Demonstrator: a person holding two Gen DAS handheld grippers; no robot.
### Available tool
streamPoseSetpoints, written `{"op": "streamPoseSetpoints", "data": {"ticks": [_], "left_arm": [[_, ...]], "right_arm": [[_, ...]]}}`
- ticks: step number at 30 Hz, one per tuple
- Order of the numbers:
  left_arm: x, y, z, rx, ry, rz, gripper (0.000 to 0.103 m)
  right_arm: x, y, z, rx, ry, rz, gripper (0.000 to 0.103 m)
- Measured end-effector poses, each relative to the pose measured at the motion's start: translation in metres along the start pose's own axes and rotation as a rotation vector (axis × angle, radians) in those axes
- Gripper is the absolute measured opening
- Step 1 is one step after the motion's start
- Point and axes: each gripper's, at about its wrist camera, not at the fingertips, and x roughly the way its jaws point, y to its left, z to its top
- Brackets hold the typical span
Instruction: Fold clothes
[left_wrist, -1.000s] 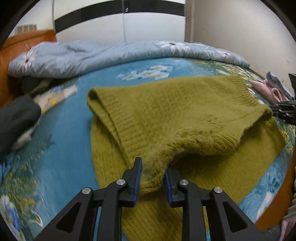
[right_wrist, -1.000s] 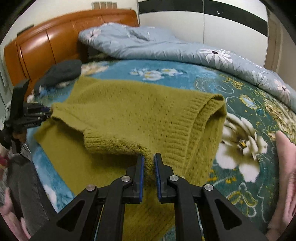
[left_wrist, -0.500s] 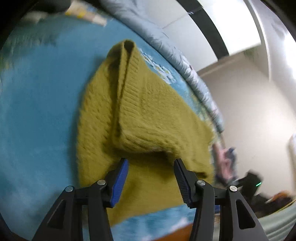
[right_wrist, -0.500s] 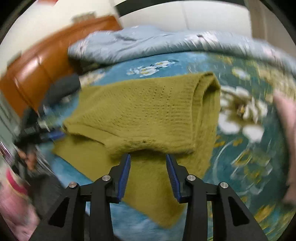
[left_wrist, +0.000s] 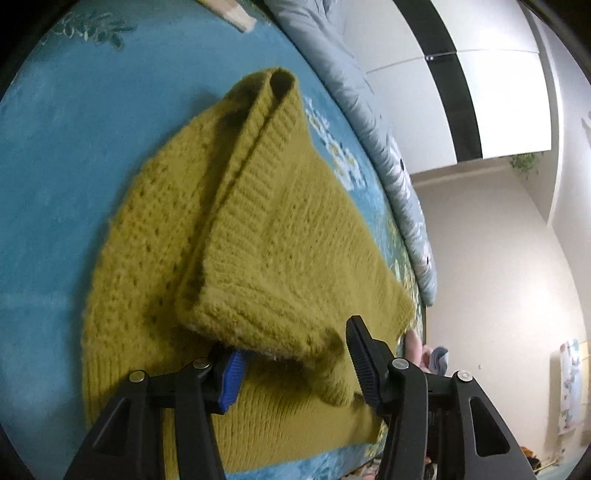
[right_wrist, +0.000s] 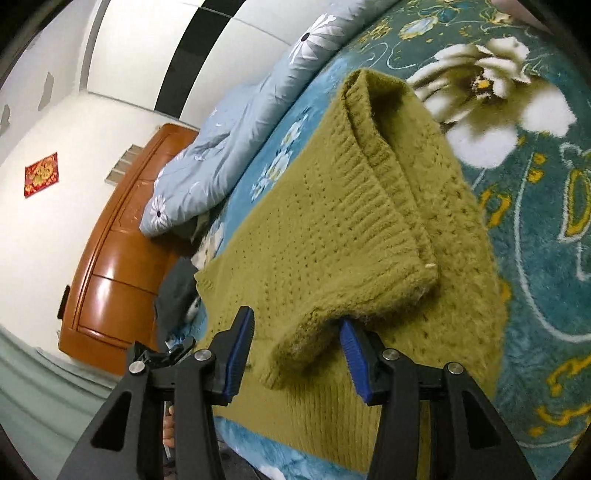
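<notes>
An olive-green knitted sweater (left_wrist: 280, 236) lies folded over on the blue floral bedspread (left_wrist: 55, 166); it also shows in the right wrist view (right_wrist: 332, 229). My left gripper (left_wrist: 295, 362) is open, tilted, with the folded upper layer's corner drooping loose between its fingers. My right gripper (right_wrist: 299, 354) is open too, with the other corner of the folded layer hanging between its fingers. The left gripper (right_wrist: 162, 354) shows at the lower left of the right wrist view.
A grey-blue flowered duvet (right_wrist: 236, 122) is bunched along the far side of the bed (left_wrist: 391, 147). A wooden headboard (right_wrist: 118, 258) stands at the left. A dark garment (right_wrist: 173, 295) lies beside the sweater. White wardrobe doors with a black band (left_wrist: 461, 85) stand behind.
Both grippers have opened and let go of the sweater's folded edge, which now rests on the lower layer. Both have tilted and drawn back slightly.
</notes>
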Motion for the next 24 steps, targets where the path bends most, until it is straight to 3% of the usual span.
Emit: {"op": "streamPoseSetpoints", "data": {"ticks": [1, 2, 4, 6, 8, 11, 15, 20, 24], "left_arm": [[-0.001, -0.001, 0.000, 0.001, -0.011, -0.001, 0.051], [-0.001, -0.001, 0.000, 0.001, -0.021, 0.004, 0.040], [-0.003, 0.000, 0.001, 0.004, -0.046, 0.023, 0.029], [-0.004, 0.002, 0.000, 0.007, -0.066, 0.036, 0.019], [-0.004, 0.003, 0.000, 0.011, -0.066, 0.050, 0.016], [-0.007, 0.004, -0.003, 0.019, -0.059, 0.060, 0.013], [-0.021, -0.005, -0.008, 0.058, -0.086, 0.053, 0.011], [-0.053, -0.031, -0.022, 0.185, -0.137, 0.052, 0.011], [-0.057, -0.023, -0.030, 0.206, -0.144, 0.108, 0.011]], "right_arm": [[0.000, -0.001, 0.001, 0.017, -0.013, 0.006, 0.049], [0.001, -0.002, 0.001, 0.033, -0.026, 0.012, 0.049], [0.001, -0.002, 0.003, 0.049, -0.034, 0.007, 0.042], [0.003, 0.000, 0.003, 0.042, -0.027, -0.024, 0.025], [0.004, -0.001, 0.004, 0.036, -0.015, -0.052, 0.014], [0.004, -0.002, 0.001, 0.040, -0.002, -0.070, 0.010], [-0.011, 0.011, -0.002, -0.005, -0.034, -0.065, 0.008], [-0.045, 0.044, -0.009, -0.127, -0.079, -0.013, 0.008], [-0.047, 0.048, -0.024, -0.186, -0.060, -0.042, 0.008]]}}
